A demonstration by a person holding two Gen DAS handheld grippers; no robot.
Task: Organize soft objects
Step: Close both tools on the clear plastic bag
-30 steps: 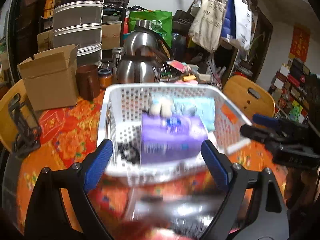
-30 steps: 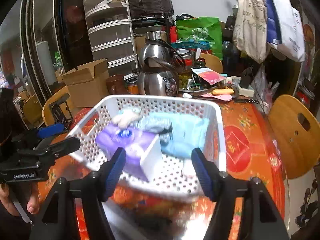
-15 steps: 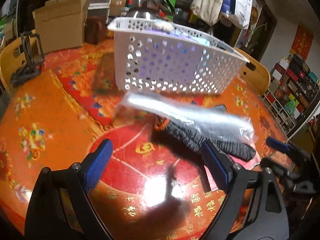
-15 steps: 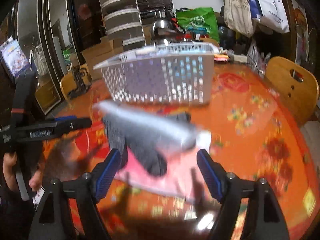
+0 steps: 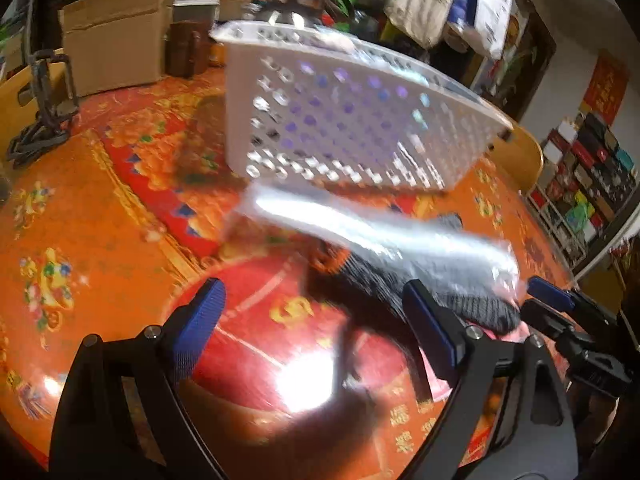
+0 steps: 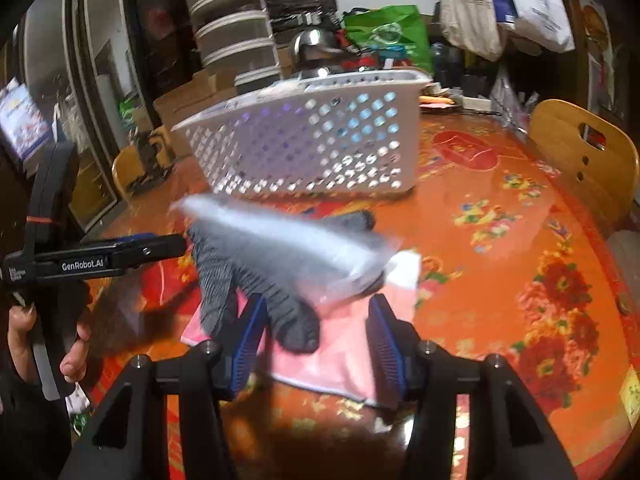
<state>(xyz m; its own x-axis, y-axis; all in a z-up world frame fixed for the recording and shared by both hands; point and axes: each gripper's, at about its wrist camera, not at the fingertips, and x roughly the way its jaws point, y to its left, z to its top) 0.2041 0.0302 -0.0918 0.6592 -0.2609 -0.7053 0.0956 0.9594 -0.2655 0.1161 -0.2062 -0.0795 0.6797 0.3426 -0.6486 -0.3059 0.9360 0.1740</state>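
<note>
The right gripper is closing around the limp grey glove and slippery bag; grab the knit fingertips; left gripper spread, empty.

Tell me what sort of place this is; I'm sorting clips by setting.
Probably a cluttered home dining room: a round table under a floral cloth, wooden chairs around it, kettles, plastic drawers and hanging tote bags behind.

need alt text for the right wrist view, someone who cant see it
The right hand-held gripper, its jaws closing, reaches toward dark grey gloves in a clear plastic bag lying on a pink cloth. Behind them a white perforated basket stands on the orange patterned table; the left hand-held gripper enters from the left.
</note>
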